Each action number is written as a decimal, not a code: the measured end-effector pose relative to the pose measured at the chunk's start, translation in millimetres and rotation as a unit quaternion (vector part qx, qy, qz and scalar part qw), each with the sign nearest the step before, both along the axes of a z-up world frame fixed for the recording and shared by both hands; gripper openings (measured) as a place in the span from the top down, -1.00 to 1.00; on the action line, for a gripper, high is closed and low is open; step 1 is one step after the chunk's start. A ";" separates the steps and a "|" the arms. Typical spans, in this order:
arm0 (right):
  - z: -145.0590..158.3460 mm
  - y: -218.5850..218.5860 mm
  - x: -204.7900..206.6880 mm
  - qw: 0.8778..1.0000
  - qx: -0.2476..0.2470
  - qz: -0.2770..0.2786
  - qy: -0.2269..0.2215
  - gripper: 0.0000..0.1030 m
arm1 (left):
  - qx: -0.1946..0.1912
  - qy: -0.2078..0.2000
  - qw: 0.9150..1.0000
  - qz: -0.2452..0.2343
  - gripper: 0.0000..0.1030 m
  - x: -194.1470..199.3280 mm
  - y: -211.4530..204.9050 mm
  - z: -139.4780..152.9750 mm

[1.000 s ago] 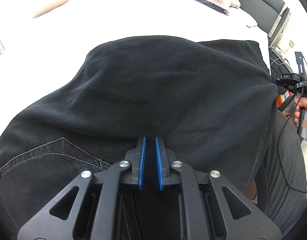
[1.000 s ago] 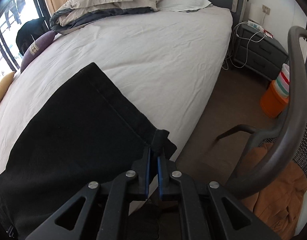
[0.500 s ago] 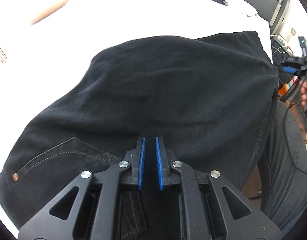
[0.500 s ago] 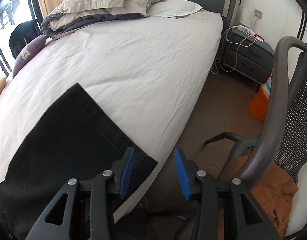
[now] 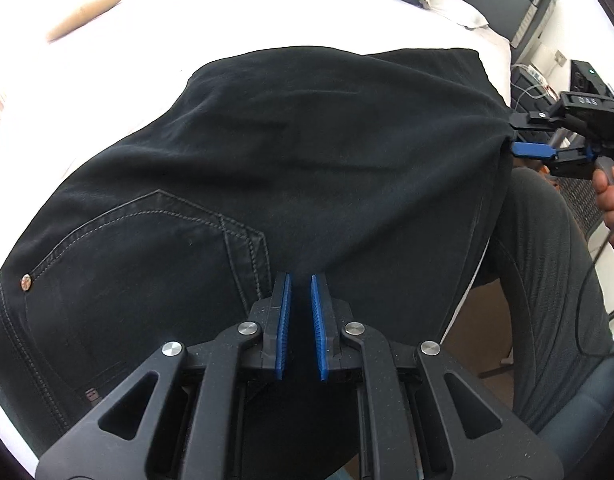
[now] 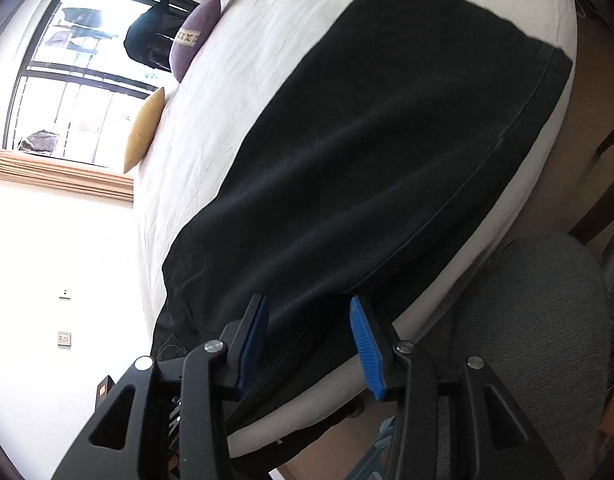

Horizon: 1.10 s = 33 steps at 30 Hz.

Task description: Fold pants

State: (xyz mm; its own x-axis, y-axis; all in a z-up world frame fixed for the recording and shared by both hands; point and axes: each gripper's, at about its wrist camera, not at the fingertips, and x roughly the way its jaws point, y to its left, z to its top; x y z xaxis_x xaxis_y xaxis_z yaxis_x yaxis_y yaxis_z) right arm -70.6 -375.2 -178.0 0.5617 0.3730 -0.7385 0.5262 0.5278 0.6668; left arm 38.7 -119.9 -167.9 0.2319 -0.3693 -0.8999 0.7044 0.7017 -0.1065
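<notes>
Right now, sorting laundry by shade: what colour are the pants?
Black pants, clearest in the left wrist view.

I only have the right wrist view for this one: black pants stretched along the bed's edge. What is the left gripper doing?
Observer: The left gripper is shut on the black pants, with fabric pinched between its blue pads.
Operator: Which side of the pants faces up there?
Observer: The back. A stitched back pocket lies face up, to the left of that gripper in its own view.
Operator: Any hardware on the pocket?
Observer: One copper rivet sits at the pocket's outer top corner.
</notes>
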 end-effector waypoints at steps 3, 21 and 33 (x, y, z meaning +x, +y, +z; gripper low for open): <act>-10.0 -0.3 3.1 1.000 0.002 -0.007 0.018 0.09 | -0.006 0.009 1.000 -0.006 0.80 0.4 7.4 -1.2; -14.8 5.2 4.3 1.000 0.000 0.001 0.003 0.86 | -0.021 0.017 0.999 0.018 0.79 -5.6 44.3 -2.7; -4.0 -4.8 -1.1 0.995 -0.080 -0.041 0.030 0.84 | -0.006 0.005 1.000 0.030 0.79 -2.7 66.7 2.3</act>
